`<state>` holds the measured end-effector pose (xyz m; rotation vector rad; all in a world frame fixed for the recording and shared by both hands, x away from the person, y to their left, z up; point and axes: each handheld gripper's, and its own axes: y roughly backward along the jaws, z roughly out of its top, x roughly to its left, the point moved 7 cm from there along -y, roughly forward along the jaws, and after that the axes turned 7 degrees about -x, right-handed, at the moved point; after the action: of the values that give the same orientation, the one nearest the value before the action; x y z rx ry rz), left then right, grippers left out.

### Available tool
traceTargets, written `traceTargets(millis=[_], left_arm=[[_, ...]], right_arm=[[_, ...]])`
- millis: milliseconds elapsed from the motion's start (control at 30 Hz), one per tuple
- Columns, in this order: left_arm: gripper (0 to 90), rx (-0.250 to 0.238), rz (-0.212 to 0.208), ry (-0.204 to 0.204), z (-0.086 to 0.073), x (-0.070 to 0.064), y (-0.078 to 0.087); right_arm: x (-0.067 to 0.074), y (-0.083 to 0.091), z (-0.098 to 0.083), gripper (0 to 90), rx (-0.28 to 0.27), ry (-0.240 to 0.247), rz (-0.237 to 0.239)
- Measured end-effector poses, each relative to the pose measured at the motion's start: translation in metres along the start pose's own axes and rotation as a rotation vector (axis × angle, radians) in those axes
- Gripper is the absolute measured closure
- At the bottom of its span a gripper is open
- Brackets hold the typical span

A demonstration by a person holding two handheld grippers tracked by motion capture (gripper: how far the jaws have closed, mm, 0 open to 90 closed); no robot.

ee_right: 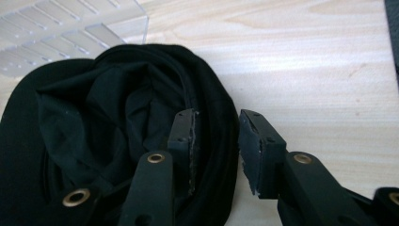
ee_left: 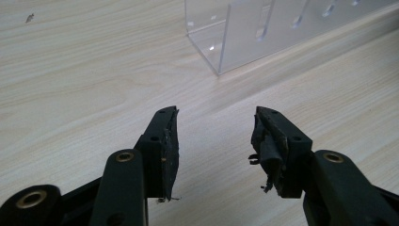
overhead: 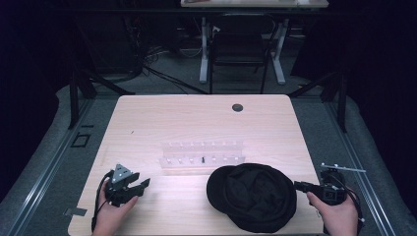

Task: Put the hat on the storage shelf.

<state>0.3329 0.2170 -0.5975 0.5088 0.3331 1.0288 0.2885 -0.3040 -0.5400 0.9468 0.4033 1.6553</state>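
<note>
Bare tabletop [overhead: 162, 118] beyond the clear rack [overhead: 201, 157]; black cap [overhead: 253, 196] blocking front right

Matt black cloth cap [overhead: 253, 196], glossy clear plastic rack [overhead: 201, 156], smooth pale wood table [overhead: 172, 118].

1. The place looks like a lab or recording studio, not a home.
2. A pale wooden table [overhead: 196, 118] stands on grey carpet, ringed by dark curtains.
3. Black stands or tripod legs [overhead: 78, 88] rise at both sides of it.
4. Cables [overhead: 152, 69] trail across the floor behind.
5. A black chair [overhead: 239, 49] sits at a white-legged desk [overhead: 253, 4] in the background.
</note>
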Motion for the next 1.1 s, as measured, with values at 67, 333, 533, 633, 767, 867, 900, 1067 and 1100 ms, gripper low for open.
traceTargets(millis=[67,333,533,633,767,867,900,1067,1100], left_arm=[[50.7,0.004,0.001,0.001,0.000,0.000,-0.001],[50.9,0.010,0.005,-0.007,-0.001,-0.001,-0.001],[51.0,0.010,0.006,-0.006,-0.001,-0.001,-0.002],[51.0,0.006,0.005,-0.003,-0.001,-0.001,-0.002],[50.9,0.011,0.002,-0.008,-0.001,-0.002,-0.002],[50.9,0.009,0.002,-0.002,-0.001,-0.002,-0.002],[50.9,0.009,0.003,-0.001,-0.001,-0.002,-0.002],[50.9,0.012,0.002,-0.005,-0.001,-0.002,-0.002],[50.8,0.013,0.002,-0.006,-0.002,-0.002,-0.002]], right_arm=[[-0.001,0.000,-0.002,66.4,0.032,0.006,-0.003],[-0.006,-0.008,-0.009,66.4,0.131,-0.002,-0.015],[-0.009,-0.015,-0.011,67.8,0.195,-0.003,-0.032],[-0.010,-0.016,-0.012,69.3,0.225,-0.013,-0.026],[-0.012,-0.018,-0.015,70.9,0.281,-0.024,-0.022],[-0.010,-0.022,-0.017,70.9,0.274,-0.058,-0.026],[-0.011,-0.022,-0.018,70.9,0.295,-0.052,-0.020],[-0.011,-0.026,-0.022,72.0,0.329,-0.055,-0.036],[-0.013,-0.025,-0.022,72.4,0.349,-0.039,-0.059]])
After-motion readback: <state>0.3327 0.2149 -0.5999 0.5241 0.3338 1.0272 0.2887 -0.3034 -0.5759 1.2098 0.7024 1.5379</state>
